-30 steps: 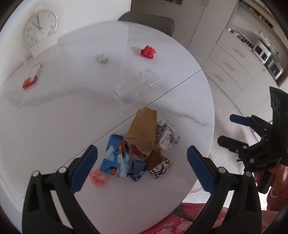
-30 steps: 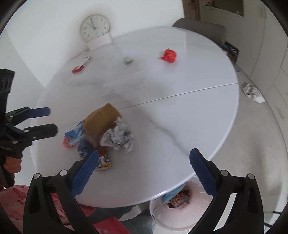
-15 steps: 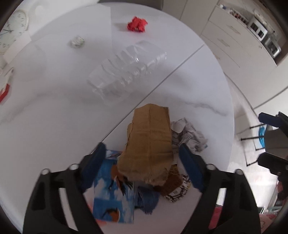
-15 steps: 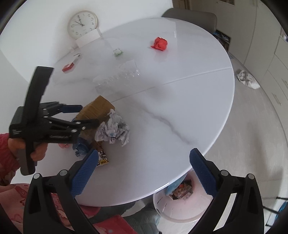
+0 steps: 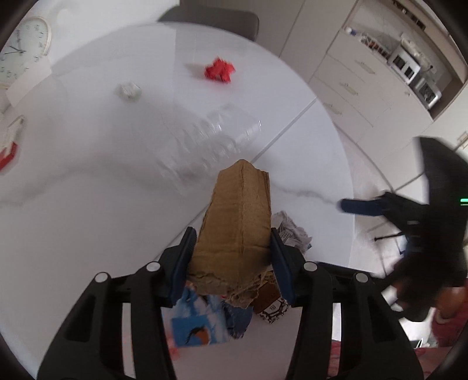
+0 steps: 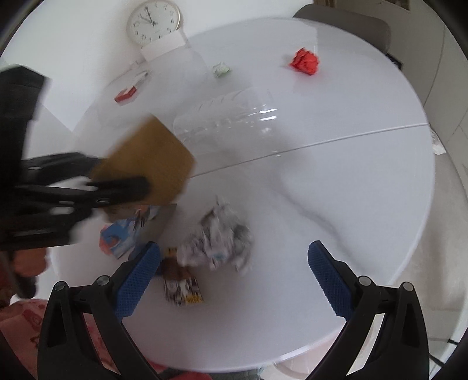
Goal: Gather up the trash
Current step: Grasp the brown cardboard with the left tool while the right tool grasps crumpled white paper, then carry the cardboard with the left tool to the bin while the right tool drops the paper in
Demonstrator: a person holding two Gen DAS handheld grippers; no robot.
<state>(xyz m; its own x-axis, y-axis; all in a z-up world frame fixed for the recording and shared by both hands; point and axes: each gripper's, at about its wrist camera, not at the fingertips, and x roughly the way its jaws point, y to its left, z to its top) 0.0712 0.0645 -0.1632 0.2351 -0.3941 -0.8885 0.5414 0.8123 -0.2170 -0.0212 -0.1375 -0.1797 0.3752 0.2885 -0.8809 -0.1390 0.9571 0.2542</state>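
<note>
The left gripper (image 5: 232,248) is closing its fingers (image 5: 182,263) around a brown cardboard piece (image 5: 238,231), which is sitting between the two blue pads with both pads lying against its sides; from the right wrist view the same cardboard (image 6: 152,163) is appearing lifted and tilted above the heap, gripped at its lower end by the left gripper (image 6: 117,187). The right gripper (image 6: 234,271) is hovering over the near part of the white round desk (image 6: 351,175) with its fingers (image 6: 137,277) standing wide and nothing between them; just beyond them a crumpled newspaper ball (image 6: 219,242) is lying on the desk, touching a small patterned wrapper (image 6: 181,283) at its left. A blue bird-printed carton (image 5: 201,324) is lying under the cardboard, close to the desk's near edge. Farther out, a clear plastic bottle (image 6: 231,117) is lying on its side near the middle seam of the desk, and beyond it a red crumpled paper (image 6: 305,61) and a small pale paper wad (image 6: 220,69) are sitting well apart from each other. A red and white packet (image 6: 126,94) is lying toward the far left rim, and a wall clock (image 6: 154,21) is standing behind the desk.
</note>
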